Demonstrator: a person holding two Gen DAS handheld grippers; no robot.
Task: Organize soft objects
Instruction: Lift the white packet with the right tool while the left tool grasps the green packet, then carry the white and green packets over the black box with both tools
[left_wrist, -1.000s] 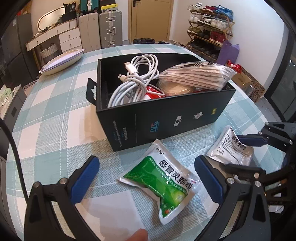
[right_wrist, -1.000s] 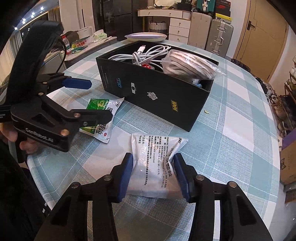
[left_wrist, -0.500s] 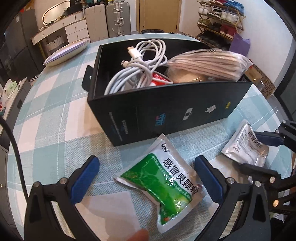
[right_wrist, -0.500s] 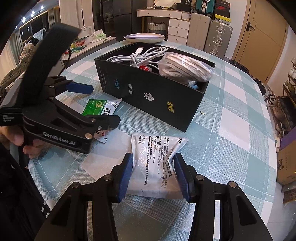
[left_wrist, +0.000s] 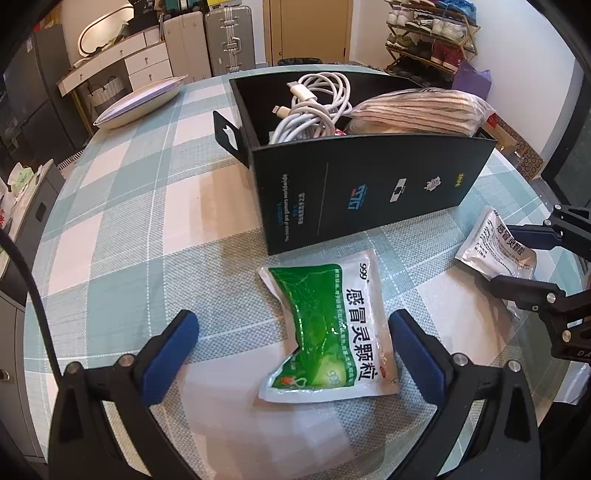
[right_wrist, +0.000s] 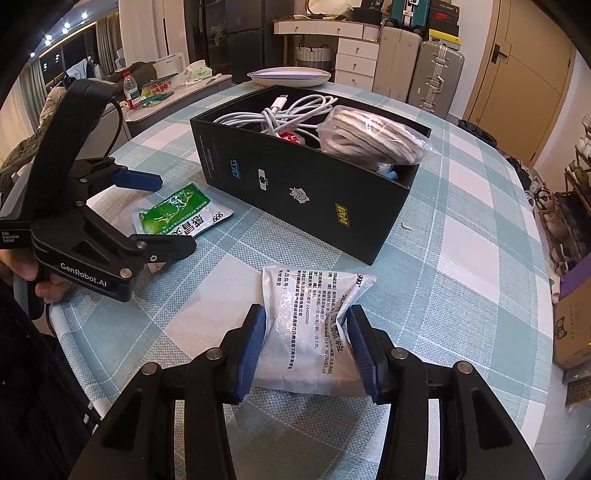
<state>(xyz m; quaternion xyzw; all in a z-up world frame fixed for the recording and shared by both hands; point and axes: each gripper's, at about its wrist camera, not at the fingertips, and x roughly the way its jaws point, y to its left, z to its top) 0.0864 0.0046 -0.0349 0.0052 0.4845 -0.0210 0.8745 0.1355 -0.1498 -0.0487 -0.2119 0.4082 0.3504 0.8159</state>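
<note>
A green and white medicine pouch lies flat on the checked tablecloth in front of a black box. My left gripper is open, its blue pads either side of the pouch's near end, not touching it. A white medicine pouch lies in front of the box's right end. My right gripper is shut on it, both pads pressing its sides. The green pouch and left gripper show in the right wrist view. The white pouch shows in the left wrist view.
The black box holds coiled white cables and a bagged striped cloth. A shallow white dish sits at the table's far left edge. Suitcases, drawers and a shoe rack stand beyond the table.
My left gripper has swung left and closer, so the green pouch now sits right of centre between its pads. The right gripper stays shut on the white pouch.
</note>
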